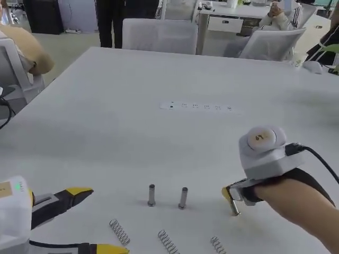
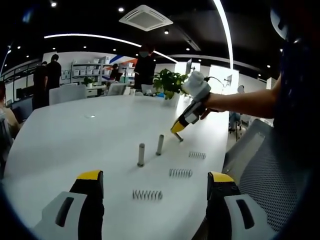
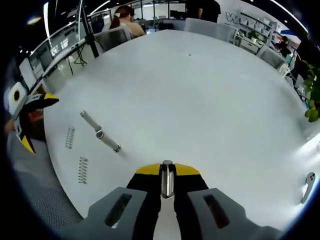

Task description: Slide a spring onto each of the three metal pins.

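Tongs on the right (image 3: 167, 170) clamp a slim silvery pin (image 3: 167, 183); left tongs (image 2: 155, 176) gape wide.

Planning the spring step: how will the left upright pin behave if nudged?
The left upright pin is tall and thin on a small base, so it probably tips easily. Round and seemingly metal, it would likely roll across the smooth table once down.

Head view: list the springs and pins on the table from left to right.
In order: left spring → left pin → middle spring → middle pin → right spring → third pin, gripped by the right tool.
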Available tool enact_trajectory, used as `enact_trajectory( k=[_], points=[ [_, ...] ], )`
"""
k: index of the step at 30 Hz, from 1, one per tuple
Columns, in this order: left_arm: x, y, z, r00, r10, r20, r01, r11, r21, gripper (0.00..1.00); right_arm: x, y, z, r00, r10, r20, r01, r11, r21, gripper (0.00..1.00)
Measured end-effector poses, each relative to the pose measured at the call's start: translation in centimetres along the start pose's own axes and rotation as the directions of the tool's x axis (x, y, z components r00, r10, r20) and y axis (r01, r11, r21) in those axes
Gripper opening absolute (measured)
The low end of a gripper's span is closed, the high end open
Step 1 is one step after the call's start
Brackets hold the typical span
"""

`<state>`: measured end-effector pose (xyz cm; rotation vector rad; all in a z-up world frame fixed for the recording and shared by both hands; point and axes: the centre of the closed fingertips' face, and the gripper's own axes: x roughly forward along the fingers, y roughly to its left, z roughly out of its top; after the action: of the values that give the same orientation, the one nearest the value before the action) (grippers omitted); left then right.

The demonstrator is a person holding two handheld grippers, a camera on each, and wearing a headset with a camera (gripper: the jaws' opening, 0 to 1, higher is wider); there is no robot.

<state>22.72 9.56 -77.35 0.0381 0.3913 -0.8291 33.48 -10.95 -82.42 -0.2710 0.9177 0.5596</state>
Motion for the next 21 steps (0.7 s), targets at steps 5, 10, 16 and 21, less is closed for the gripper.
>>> enact_trajectory(
  k=[5,10,16,21],
  points=[
    [0.0,-0.1,0.2,1.0000,-0.002,0.001,0.002,1.000,0.006,0.82,-0.7,0.3,0.3,0.9993,0.003,0.036,-0.002,1.000,-0.017,0.05],
    [0.0,-0.2,0.2,1.0000,-0.003,0.002,0.003,1.000,0.009,0.82,-1.1,0.3,0.1,0.9988,0.003,0.049,-0.003,1.000,-0.012,0.05],
    [0.0,-0.3,0.2,1.0000,-0.005,0.000,0.005,1.000,0.009,0.82,-1.3,0.4,0.0,0.9982,0.005,0.060,-0.005,1.000,-0.009,0.05],
    [0.0,-0.3,0.2,1.0000,-0.007,-0.001,0.007,1.000,0.010,0.82,-1.3,0.4,0.0,0.9978,0.006,0.065,-0.006,1.000,-0.009,0.05]
  ],
)
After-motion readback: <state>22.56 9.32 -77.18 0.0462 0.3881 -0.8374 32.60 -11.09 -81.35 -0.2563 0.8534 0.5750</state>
